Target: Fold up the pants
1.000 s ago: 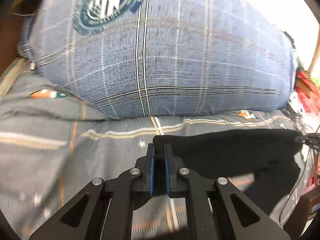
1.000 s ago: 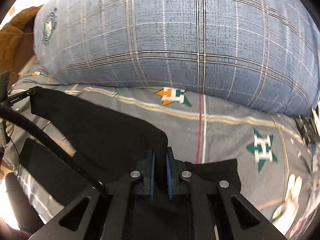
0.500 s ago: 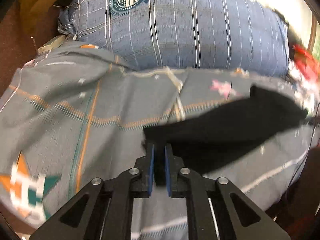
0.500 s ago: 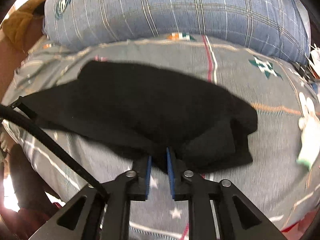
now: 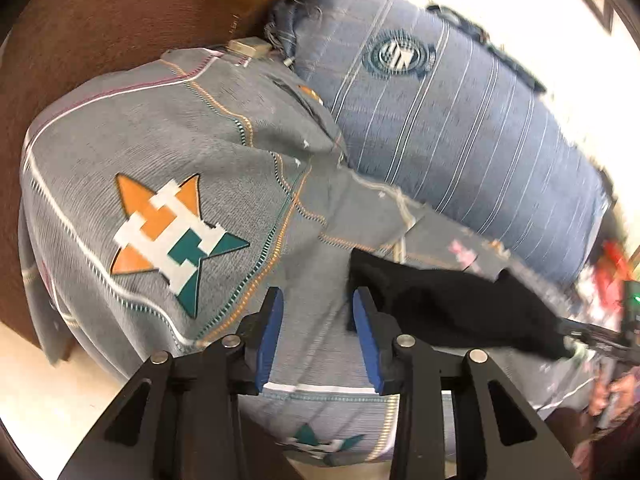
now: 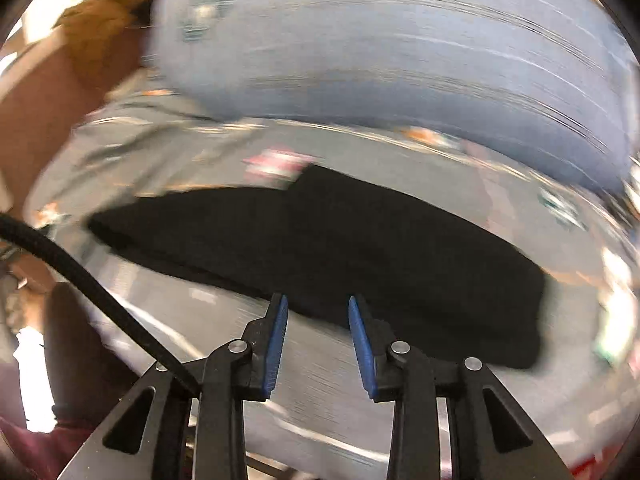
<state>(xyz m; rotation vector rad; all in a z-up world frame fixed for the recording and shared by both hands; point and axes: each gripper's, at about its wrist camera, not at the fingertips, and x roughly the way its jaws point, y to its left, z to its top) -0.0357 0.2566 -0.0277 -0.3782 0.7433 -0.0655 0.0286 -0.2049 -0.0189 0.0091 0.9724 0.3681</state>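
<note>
- The bed carries the black pants, lying flat before the blue pillow.
- We judge the pants soft and light; take them at a corner.
- Left tongs and right tongs are opening, nothing between them.

Pants black, plain. Bed sheet grey with thin white, orange and pink lines, plus orange, white and green star shape at left of frame. Pillow blue with thin white stripes, round dark green and white badge. Claw pads blue, claw arms black. Brown cloth upper left.
</note>
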